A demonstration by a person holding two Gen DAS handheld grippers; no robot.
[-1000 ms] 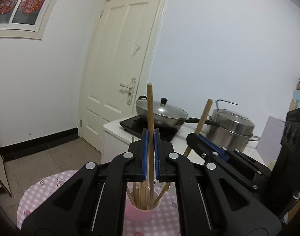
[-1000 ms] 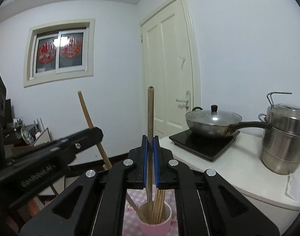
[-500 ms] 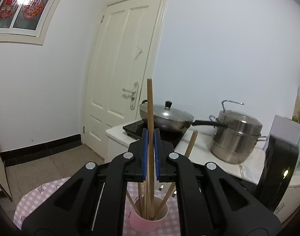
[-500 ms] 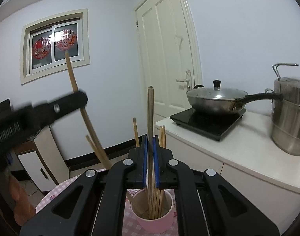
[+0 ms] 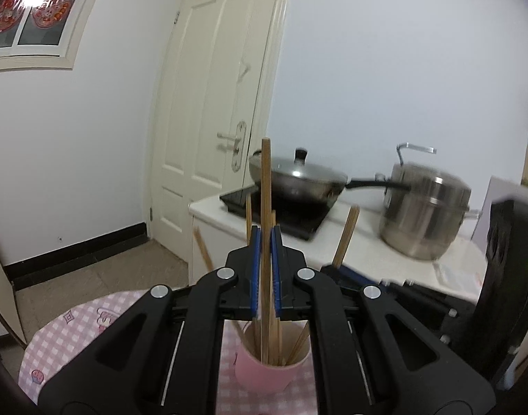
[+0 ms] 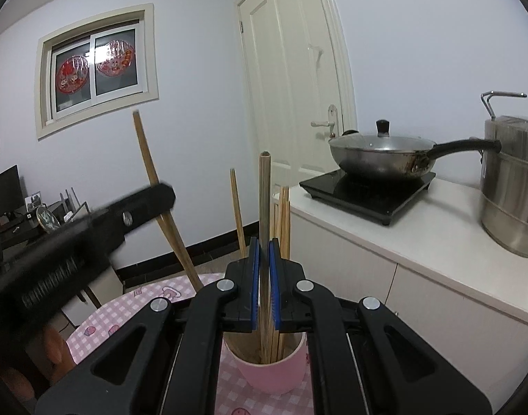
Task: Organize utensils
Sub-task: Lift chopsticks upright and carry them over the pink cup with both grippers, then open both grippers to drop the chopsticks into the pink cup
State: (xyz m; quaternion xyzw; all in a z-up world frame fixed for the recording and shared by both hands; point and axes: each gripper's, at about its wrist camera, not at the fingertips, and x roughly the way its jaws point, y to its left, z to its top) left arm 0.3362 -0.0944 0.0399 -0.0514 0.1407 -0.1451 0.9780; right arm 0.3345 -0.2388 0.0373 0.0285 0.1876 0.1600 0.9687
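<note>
- Left tongs: clamped on one wooden chopstick, long axis near upright, upper end pointing at the ceiling, lower end down inside the pink cup.
- Right tongs: clamped on a second chopstick, also near upright, its lower end inside the same cup.
- Count: two chopsticks held, one per tongs. Several loose chopsticks lean in the cup; the exact number cannot be told. One cup.
- The cup stands on the worktop with the pink checked cloth.
- Left view only: the right tongs' chopstick seen tilted, rising from behind the black frame.
- Right view only: the left tongs from the side, their chopstick slanting up and left; part of a hand at lower left.
- Both views: one lidded wok on an induction hob, one steel steamer pot, one white door.
</note>
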